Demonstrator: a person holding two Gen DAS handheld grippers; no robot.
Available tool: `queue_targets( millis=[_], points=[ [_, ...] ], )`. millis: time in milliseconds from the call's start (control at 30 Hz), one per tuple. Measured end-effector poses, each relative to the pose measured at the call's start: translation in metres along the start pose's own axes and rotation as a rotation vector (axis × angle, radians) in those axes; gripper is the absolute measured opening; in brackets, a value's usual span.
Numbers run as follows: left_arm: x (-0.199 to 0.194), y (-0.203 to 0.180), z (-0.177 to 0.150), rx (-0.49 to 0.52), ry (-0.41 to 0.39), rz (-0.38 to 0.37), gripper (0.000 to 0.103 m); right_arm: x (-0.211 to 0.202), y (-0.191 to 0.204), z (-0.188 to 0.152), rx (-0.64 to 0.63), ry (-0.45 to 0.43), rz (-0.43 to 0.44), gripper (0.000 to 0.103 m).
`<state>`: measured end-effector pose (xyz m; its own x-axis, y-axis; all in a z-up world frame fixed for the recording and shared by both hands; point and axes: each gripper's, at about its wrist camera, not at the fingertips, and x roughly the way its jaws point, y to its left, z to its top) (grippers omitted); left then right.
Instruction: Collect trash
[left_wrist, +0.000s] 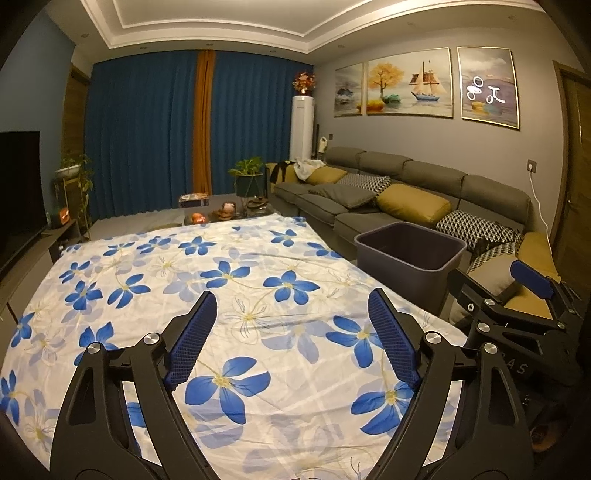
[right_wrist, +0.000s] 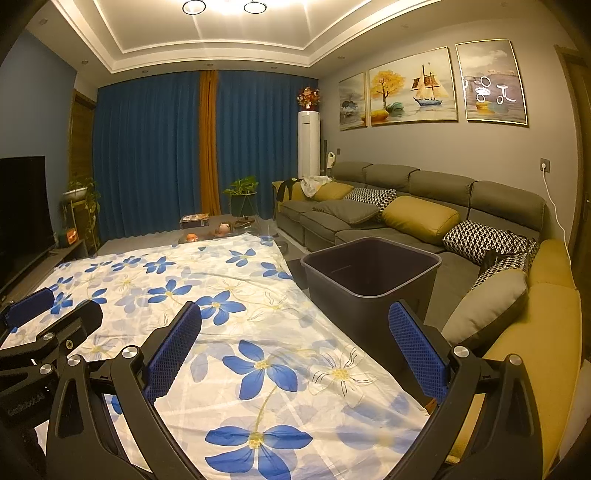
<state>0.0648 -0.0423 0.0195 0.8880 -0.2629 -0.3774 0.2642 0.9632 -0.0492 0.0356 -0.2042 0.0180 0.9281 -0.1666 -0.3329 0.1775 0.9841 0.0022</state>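
A dark grey trash bin (left_wrist: 410, 254) (right_wrist: 369, 273) stands beside the right edge of a table covered with a white cloth with blue flowers (left_wrist: 177, 280) (right_wrist: 192, 280). What shows of the bin's inside looks bare. No trash shows on the cloth. My left gripper (left_wrist: 292, 299) hovers over the near part of the cloth, open, with nothing between its blue pads. My right gripper (right_wrist: 295, 310) is open too, over the cloth's right side, its right finger in front of the bin. One blue pad (left_wrist: 532, 279) of the right gripper shows at the left wrist view's right edge.
A grey sofa (right_wrist: 406, 184) with yellow and patterned cushions runs along the right wall, close behind the bin. A TV (right_wrist: 22, 210) on a low stand is at the left. A low table (left_wrist: 221, 214) with small items and potted plants stand beyond the cloth, before blue curtains.
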Motion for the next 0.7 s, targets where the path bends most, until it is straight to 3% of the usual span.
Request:
queue_targets(
  millis=[700],
  points=[
    [-0.0027, 0.0034, 0.0019, -0.009, -0.005, 0.009, 0.082, -0.0004, -0.0001, 0.0011, 0.003, 0.001, 0.000, 0.098]
  ],
)
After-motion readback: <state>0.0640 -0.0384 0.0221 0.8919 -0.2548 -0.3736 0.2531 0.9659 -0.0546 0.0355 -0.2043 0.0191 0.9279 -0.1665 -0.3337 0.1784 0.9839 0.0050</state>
